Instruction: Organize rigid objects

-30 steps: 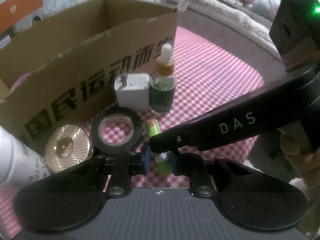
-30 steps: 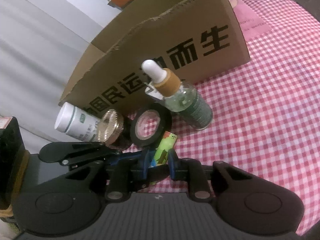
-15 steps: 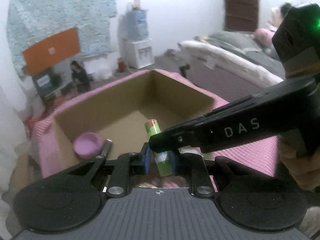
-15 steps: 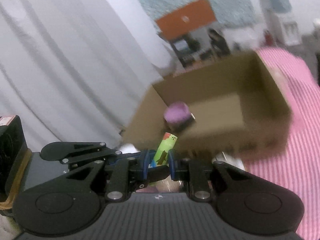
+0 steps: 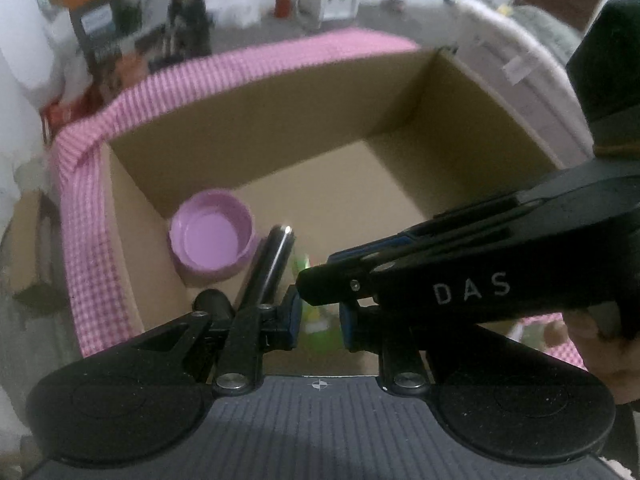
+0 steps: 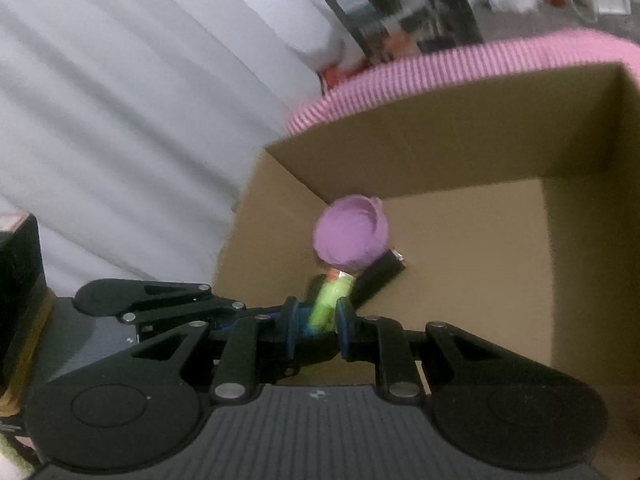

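Note:
Both grippers hold one small green cylinder, a battery-like tube (image 5: 316,320) (image 6: 330,304), above the open cardboard box (image 5: 280,128) (image 6: 440,148). My left gripper (image 5: 318,318) is shut on it. My right gripper (image 6: 316,322) is shut on it too, and its finger crosses the left wrist view (image 5: 460,276). In the box lie a purple cap (image 5: 212,240) (image 6: 350,236) and a black pen-like stick (image 5: 268,268) (image 6: 378,276).
The box stands on a table with a pink checked cloth (image 5: 88,184) (image 6: 420,64). A white curtain (image 6: 120,120) hangs to the left. Beyond are a grey floor, a bed (image 5: 532,52) and room clutter.
Both grippers rose from the table with the green cylinder and moved over the box. The view now looks down into the box; the tape, bottle and charger are out of view.

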Tool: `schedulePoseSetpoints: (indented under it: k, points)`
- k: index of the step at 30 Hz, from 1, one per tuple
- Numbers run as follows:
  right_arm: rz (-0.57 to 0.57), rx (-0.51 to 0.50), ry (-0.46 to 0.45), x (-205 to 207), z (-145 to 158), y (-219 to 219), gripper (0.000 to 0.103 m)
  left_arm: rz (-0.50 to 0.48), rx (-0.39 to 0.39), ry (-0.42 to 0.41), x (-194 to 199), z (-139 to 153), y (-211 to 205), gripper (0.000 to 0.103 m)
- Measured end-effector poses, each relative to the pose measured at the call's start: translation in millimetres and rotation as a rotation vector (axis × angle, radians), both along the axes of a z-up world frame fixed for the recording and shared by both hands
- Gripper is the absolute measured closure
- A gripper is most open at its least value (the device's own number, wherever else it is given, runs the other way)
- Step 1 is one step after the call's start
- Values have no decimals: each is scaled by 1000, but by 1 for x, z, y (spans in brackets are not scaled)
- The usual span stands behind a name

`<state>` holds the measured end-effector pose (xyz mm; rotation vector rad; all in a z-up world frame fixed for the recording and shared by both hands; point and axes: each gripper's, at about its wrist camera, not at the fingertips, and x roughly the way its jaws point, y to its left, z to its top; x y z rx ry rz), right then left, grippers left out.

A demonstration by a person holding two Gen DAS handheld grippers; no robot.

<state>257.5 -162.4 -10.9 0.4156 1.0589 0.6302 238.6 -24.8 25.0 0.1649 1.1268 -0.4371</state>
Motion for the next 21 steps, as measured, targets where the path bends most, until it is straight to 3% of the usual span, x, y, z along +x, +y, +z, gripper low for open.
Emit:
schedulePoseSetpoints:
  k: [7, 12, 16, 18, 20, 21]
  points:
    - [1, -15, 96, 18, -25, 5, 80, 32, 14, 33, 5, -3, -1, 82]
    - [7, -13, 39, 10, -11, 4, 79, 13, 13, -50, -8, 20, -3, 80]
    - [-11, -3, -48, -9, 13, -9, 77, 3, -7, -137, -31, 44, -2, 67]
    - [-26, 5, -95, -21, 30, -19, 70, -1, -23, -185, -43, 56, 1, 57]
    - [-43, 13, -155, -36, 45, -27, 41, -1, -45, -239, -56, 68, 6, 47]
    - [-52, 11, -196, -45, 53, -32, 38, 4, -63, -271, -66, 75, 9, 40]
